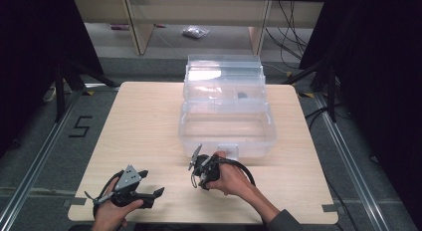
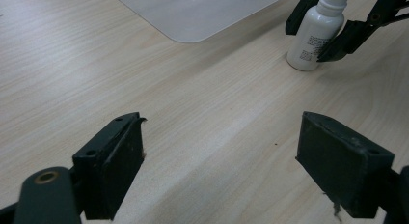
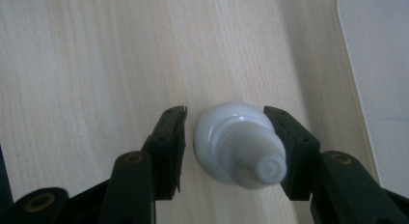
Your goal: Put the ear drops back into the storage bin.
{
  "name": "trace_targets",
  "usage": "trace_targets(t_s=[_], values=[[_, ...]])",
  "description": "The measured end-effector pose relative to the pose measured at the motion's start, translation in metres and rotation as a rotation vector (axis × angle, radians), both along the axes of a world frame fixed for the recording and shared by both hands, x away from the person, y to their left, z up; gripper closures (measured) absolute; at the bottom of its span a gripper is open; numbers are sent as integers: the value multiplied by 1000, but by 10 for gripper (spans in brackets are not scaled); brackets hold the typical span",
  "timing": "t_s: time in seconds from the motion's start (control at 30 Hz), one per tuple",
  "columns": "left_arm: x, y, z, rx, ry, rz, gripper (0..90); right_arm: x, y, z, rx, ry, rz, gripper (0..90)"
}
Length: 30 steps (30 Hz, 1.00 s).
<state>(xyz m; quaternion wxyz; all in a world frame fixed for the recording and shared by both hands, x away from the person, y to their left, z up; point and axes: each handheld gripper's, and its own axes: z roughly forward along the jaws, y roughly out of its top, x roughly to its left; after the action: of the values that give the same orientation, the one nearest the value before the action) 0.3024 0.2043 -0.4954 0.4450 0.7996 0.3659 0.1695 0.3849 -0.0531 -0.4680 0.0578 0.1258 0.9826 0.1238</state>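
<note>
A small white bottle (image 3: 217, 142) with a white cap stands upright on the wooden table (image 1: 144, 121), just in front of the clear box. My right gripper (image 3: 224, 137) points down over it with a jaw on each side; the right pad touches the bottle and a thin gap remains at the left pad. In the left gripper view the same bottle (image 2: 313, 35) stands between the right gripper's black jaws (image 2: 323, 28). My left gripper (image 1: 152, 183) rests low near the table's front left, wide open, with bare wood between its jaws (image 2: 219, 161).
A clear plastic storage box (image 1: 226, 126) with its lid tilted open behind it stands at the table's middle back; its front wall is close behind the right hand (image 1: 231, 178). Black stands flank the table.
</note>
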Motion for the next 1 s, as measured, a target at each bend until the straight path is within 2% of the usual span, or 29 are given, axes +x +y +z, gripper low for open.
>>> trace_targets(t_s=[0.03, 0.1, 0.23, 0.3, 0.33, 0.37, 0.4, 0.5, 0.57, 0.6, 0.63, 0.7, 0.73, 0.77, 0.9, 1.0], values=[[0, 0, 0, -1, 0, -1, 160, -1, 1, 0, -6, 6, -11, 525], [0, 0, 0, -3, 0, -5, 160, 2, 1, -2, -8, -1, 16, 539], [0, 0, 0, 0, -1, 0, 160, 3, 3, -3, -12, -5, 33, 588], [0, 0, 0, 0, -1, -1, 160, 2, 3, -2, -9, -3, 33, 599], [0, 0, 0, 0, -1, -2, 160, 1, 4, -1, -13, -4, 14, 599], [0, 0, 0, -2, -1, -4, 160, 1, 4, 0, -12, -17, 36, 599], [0, 0, 0, -2, -2, -6, 160, 0, 4, 1, -7, -13, 26, 599], [0, 0, 0, -1, -1, 0, 160, -2, 4, 7, 0, -21, 21, 600], [0, 0, 0, 1, -1, -1, 160, -2, 2, 11, 2, -12, -3, 600], [0, 0, 0, -2, -1, -6, 160, 0, 1, 12, 11, -20, 21, 600], [0, 0, 0, 1, -1, -1, 160, 0, 0, 14, 18, -10, 8, 600], [0, 0, 0, -4, 1, -4, 160, 1, -2, 18, 22, -23, 24, 600], [0, 0, 0, -3, 1, -4, 160, 0, -3, 19, 27, -13, -3, 600], [0, 0, 0, -3, 0, -5, 160, 1, -5, 20, 33, -11, 14, 600], [0, 0, 0, -3, 1, -4, 160, -1, -9, 27, 38, 7, -29, 600], [0, 0, 0, -4, 3, -3, 160, 1, -14, 31, 49, 8, -17, 600]])
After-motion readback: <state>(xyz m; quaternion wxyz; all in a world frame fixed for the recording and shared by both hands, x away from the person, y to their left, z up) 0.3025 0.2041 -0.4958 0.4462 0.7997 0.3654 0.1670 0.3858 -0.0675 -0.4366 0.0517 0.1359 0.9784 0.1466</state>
